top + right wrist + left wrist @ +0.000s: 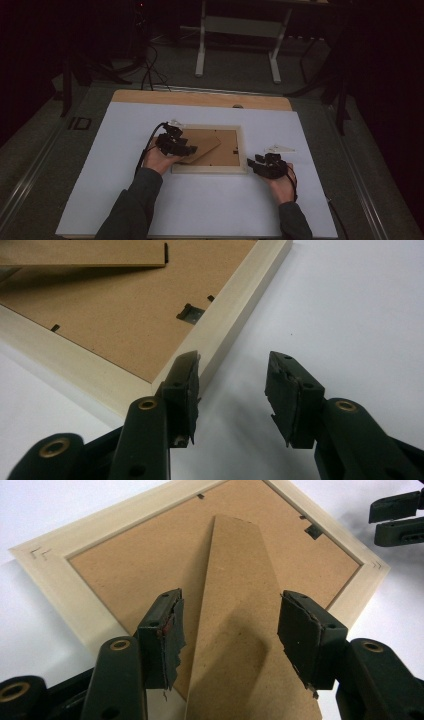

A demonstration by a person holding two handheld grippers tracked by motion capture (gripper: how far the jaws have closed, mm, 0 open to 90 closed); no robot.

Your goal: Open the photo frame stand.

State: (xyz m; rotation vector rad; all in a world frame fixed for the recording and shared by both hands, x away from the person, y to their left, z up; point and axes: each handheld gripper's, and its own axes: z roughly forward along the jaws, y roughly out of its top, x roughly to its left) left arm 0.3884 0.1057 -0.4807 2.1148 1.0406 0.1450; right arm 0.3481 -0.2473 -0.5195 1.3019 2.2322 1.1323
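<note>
A pale wooden picture frame [243, 150] lies face down on the white sheet, its brown backing board up. A brown cardboard stand [202, 146] is hinged to the backing and lifted at an angle. My left gripper [189, 149] reaches in from the frame's left. In the left gripper view its jaws [230, 600] stand open on either side of the stand [240, 565], with the frame [85, 545] beyond. My right gripper [254, 164] sits at the frame's front right corner. It is open [232, 362] with nothing between the jaws, its left jaw close beside the frame's edge [240, 295].
A white sheet [200, 205] covers the wooden table, whose bare back edge [200, 98] shows. A small metal hanger clip [190, 313] sits in the backing near the right rim. White desk legs [200, 50] and cables stand on the dark floor beyond.
</note>
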